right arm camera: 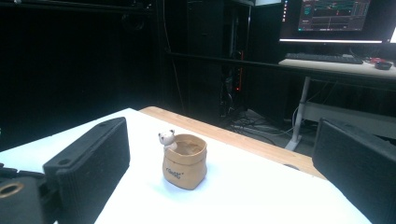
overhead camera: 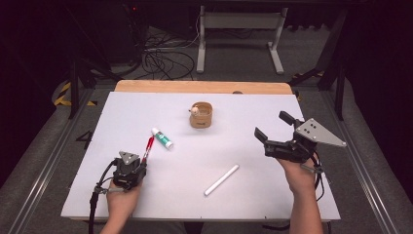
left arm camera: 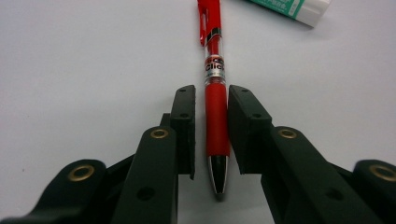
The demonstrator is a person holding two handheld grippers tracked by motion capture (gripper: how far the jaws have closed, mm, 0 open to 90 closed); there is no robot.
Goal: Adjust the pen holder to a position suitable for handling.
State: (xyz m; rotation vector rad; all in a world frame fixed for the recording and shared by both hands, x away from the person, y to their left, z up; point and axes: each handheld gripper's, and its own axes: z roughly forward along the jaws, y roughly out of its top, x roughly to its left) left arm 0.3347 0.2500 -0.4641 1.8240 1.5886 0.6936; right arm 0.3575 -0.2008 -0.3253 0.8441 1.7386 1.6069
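Your left gripper point(left arm camera: 211, 135) straddles the red pen point(left arm camera: 215, 100) lying on the white surface point(overhead camera: 195, 170), jaws narrowed around the grip; its own view shows one pad touching and a slim gap at the other, detail too small from above. Your right gripper point(overhead camera: 273, 127) hovers wide open, facing the tan cup point(right arm camera: 184, 161).

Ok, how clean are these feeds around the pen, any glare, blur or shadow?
Left gripper view: red pen sharp, glint on its metal tip, soft shadows. High view: evenly lit white table, dark surroundings. Right gripper view: cup clear, near jaws soft.
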